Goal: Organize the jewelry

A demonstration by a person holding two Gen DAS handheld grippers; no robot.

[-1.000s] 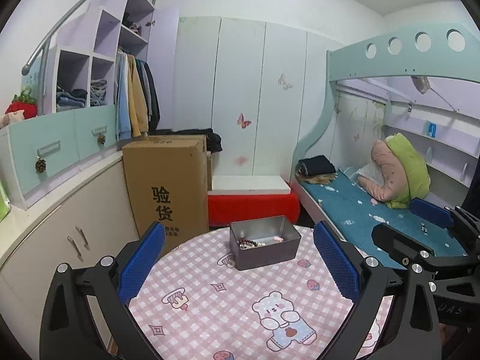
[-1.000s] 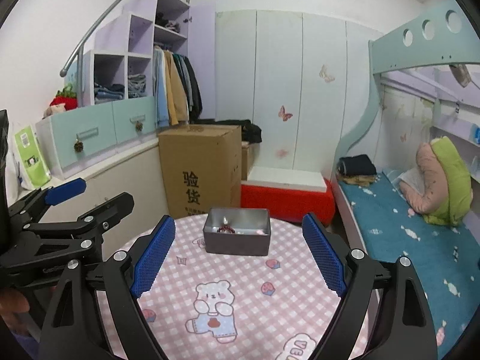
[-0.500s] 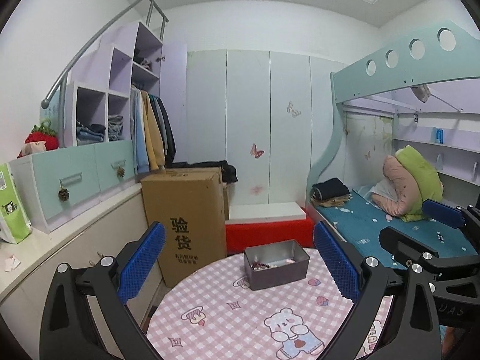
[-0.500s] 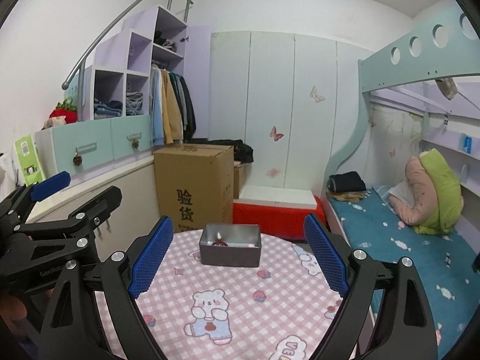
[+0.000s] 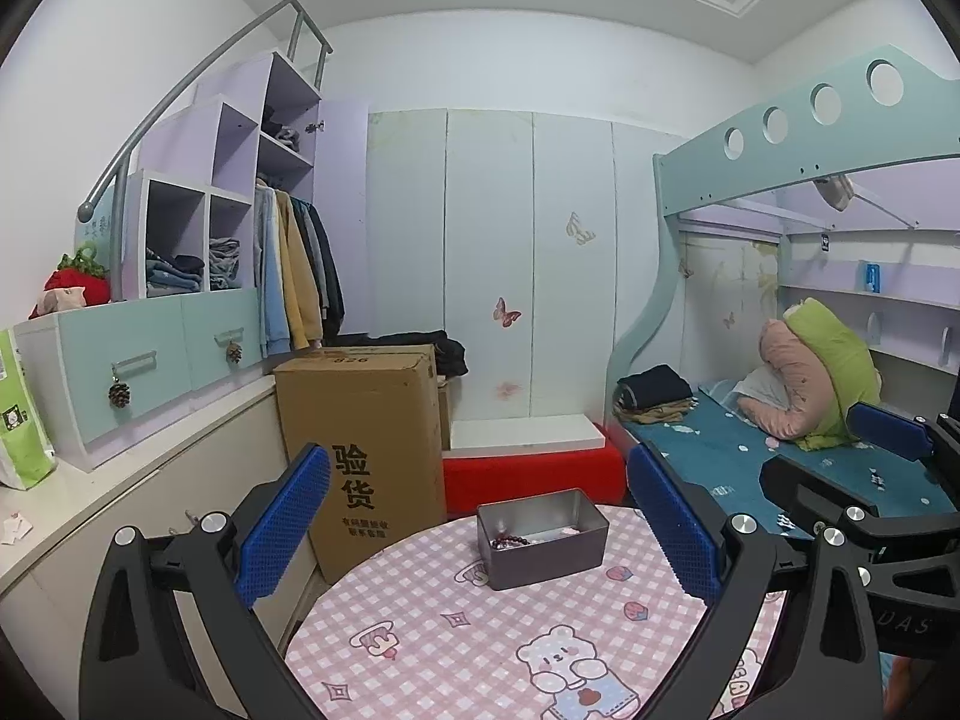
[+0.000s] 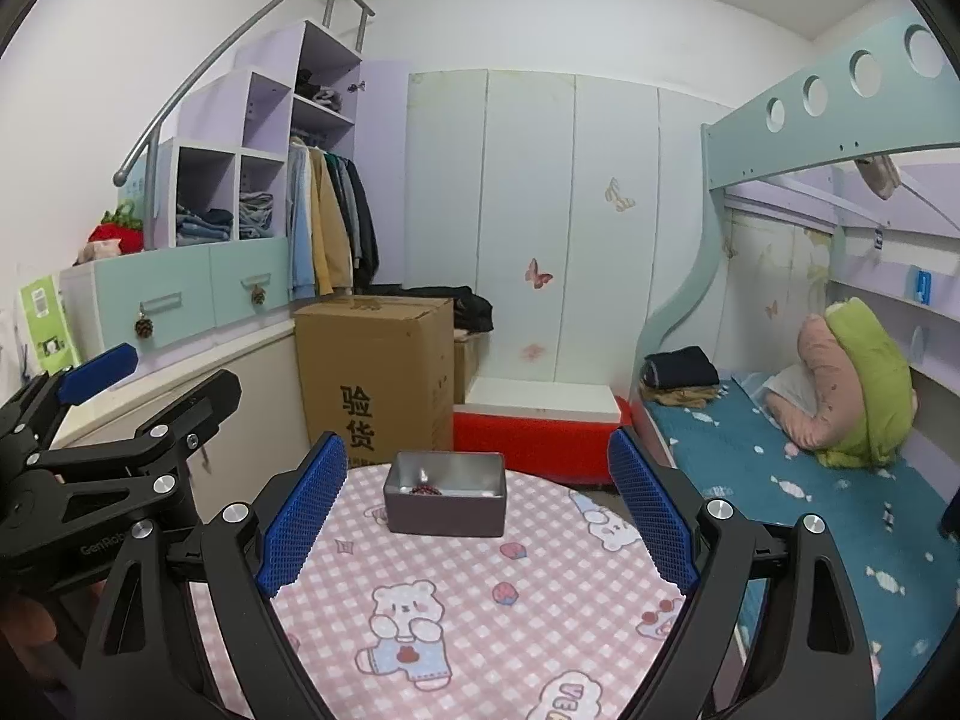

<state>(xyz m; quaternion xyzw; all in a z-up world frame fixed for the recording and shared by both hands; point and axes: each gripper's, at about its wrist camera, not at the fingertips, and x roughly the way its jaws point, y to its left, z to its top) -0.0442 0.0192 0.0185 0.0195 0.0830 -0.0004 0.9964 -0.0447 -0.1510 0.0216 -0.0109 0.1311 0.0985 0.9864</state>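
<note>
While both sets of fingers, left gripper (image 5: pixel 477 525) and right gripper (image 6: pixel 477 513), stand released and empty, grey tin (image 6: pixel 445 502) holding beaded bracelet (image 5: pixel 510 541) sits on bench (image 6: pixel 480 612).

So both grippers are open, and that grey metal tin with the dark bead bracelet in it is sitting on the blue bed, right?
Not quite. The grey metal tin with the dark bead bracelet inside stands on the round table with the pink checked cloth, not on the bed; the right wrist view shows this plainly. The rest holds: the left gripper and right gripper are both open, holding nothing.
</note>
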